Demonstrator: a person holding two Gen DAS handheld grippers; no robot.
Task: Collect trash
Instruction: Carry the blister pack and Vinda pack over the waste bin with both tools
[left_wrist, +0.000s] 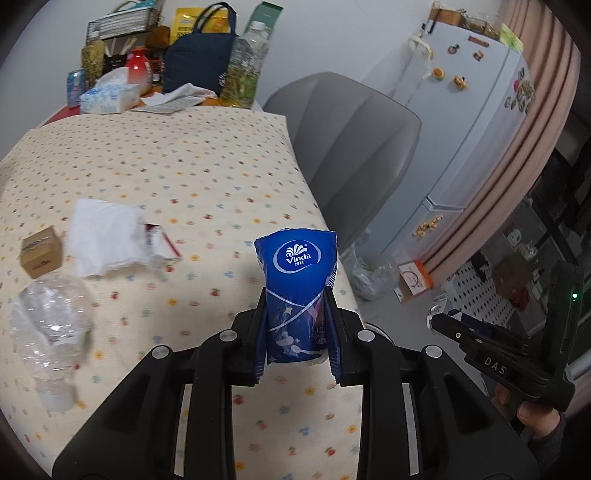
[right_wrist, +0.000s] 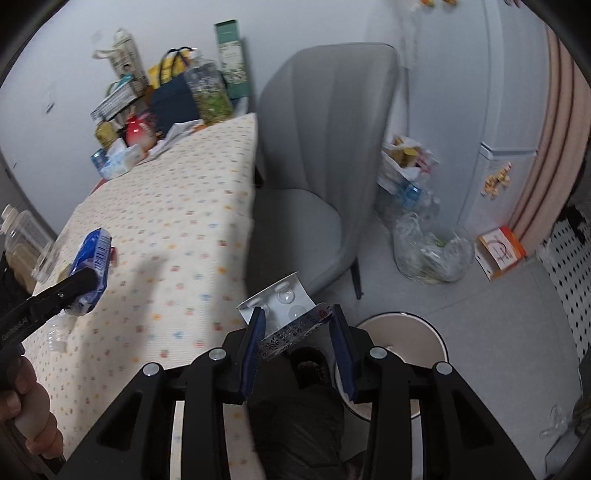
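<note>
left gripper (left_wrist: 297, 314) | clamps blue tissue pack (left_wrist: 297, 288) | above table (left_wrist: 166, 166)

A glossy blue plastic tissue pack (left_wrist: 295, 291) is pinched in the matt black plastic left claw (left_wrist: 296, 332). A clear, shiny blister pack (right_wrist: 284, 306) is clamped in the right claw (right_wrist: 297, 332). The worktop (left_wrist: 184, 166) is covered with matt dotted cloth; a clear crumpled plastic bottle (left_wrist: 51, 325) and soft white tissue paper (left_wrist: 107, 236) are seen on it

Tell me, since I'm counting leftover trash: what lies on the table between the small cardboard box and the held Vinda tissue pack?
In the left wrist view, a crumpled white tissue with a torn red-and-white wrapper lies between the small cardboard box and the Vinda tissue pack.
</note>
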